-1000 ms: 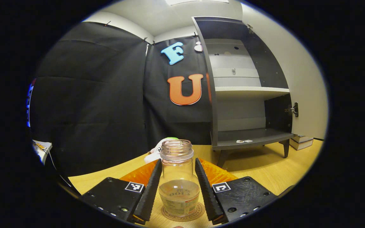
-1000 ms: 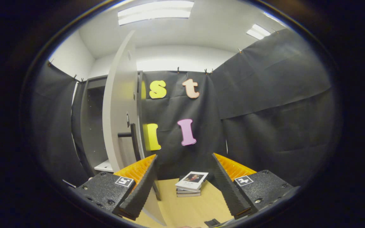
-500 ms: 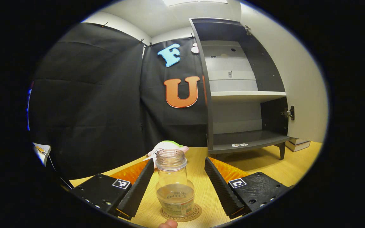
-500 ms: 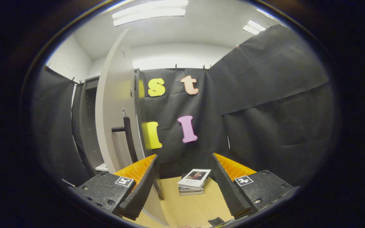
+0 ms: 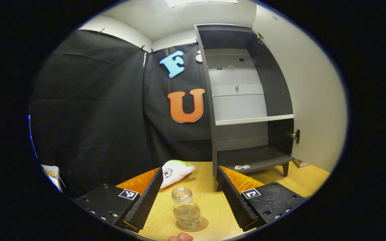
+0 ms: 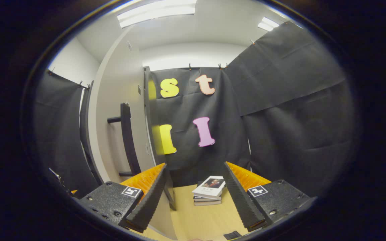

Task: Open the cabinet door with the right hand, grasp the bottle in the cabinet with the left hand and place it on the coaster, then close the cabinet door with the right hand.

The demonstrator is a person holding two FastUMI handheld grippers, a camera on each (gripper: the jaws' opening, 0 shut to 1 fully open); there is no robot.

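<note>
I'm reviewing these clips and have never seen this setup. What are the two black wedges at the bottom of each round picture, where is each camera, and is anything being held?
The wedges are the two fingers of a handheld gripper; a person carries one in each hand, with a camera riding on each and looking forward. In the left gripper view, the left gripper is open, with the bottle standing on the coaster on the wooden table, not gripped. Behind it lie a plush toy and the open cabinet. In the right gripper view, the right gripper is open and holds nothing; the cabinet door with its handle is to its left, and books lie ahead.
</note>
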